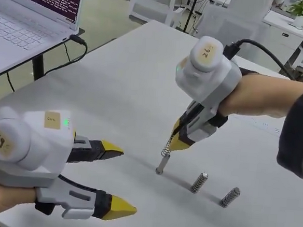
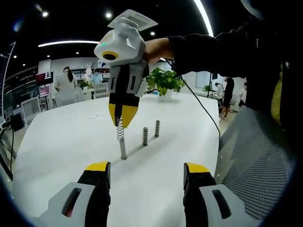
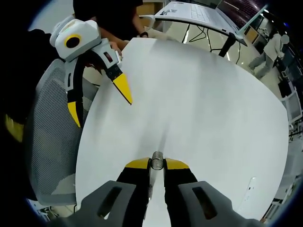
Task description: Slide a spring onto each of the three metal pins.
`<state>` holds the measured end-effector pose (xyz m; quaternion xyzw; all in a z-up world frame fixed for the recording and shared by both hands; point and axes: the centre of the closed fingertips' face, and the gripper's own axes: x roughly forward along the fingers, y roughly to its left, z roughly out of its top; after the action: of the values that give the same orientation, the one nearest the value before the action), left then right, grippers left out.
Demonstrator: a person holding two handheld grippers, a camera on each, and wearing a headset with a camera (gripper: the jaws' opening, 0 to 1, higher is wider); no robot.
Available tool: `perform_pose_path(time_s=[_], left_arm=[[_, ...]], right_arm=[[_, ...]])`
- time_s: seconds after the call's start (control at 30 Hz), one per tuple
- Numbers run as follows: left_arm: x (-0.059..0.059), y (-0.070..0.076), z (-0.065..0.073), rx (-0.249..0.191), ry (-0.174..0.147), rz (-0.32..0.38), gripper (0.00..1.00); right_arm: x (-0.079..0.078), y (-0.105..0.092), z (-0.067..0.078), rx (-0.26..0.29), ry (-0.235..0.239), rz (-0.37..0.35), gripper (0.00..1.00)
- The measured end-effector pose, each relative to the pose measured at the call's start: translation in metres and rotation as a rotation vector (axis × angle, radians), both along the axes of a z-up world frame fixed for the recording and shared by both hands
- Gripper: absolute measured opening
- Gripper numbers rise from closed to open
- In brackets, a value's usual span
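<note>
in the head view, the right gripper (image 1: 178, 141) is seen right of centre, pointed down at the white table (image 1: 133, 81), with its yellow tips pressed together on the upper end of a spring (image 1: 166, 145). the spring is held slightly tilted, and its lower end is brought to the top of a bare metal pin (image 1: 160, 168) standing upright just below centre; whether the coil is already over the pin's tip cannot be told. to the lower right of that pin, two further pins are found in a slanting row, each wrapped in a spring: the middle sprung pin (image 1: 199, 183) and the far sprung pin (image 1: 229, 197). the left gripper (image 1: 121, 180) is held at the lower left of the frame, well apart from the pins, its jaws spread wide with nothing between them. in the left gripper view the same row is seen above the open jaws, with the held spring lined up over the nearest pin. in the right gripper view the coil's end is seen clamped between the yellow pads at the bottom centre. a laptop (image 1: 34, 12) is placed at the upper left of the head view.
</note>
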<state>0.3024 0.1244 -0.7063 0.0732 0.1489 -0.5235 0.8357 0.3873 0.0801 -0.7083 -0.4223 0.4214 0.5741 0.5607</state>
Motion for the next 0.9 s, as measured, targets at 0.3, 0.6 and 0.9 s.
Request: perform_pose_path(time_s=[0.3, 0.6, 0.9], left_arm=[[0.0, 0.0, 0.0, 0.0, -0.001, -0.003, 0.57], [0.0, 0.0, -0.001, 0.002, 0.002, -0.004, 0.57], [0.0, 0.002, -0.002, 0.003, 0.003, -0.002, 0.56]], right_arm=[[-0.001, -0.004, -0.001, -0.016, -0.001, -0.003, 0.08], [-0.004, -0.007, -0.009, -0.04, -0.001, -0.001, 0.08], [-0.009, -0.006, -0.018, -0.048, 0.009, -0.008, 0.08]])
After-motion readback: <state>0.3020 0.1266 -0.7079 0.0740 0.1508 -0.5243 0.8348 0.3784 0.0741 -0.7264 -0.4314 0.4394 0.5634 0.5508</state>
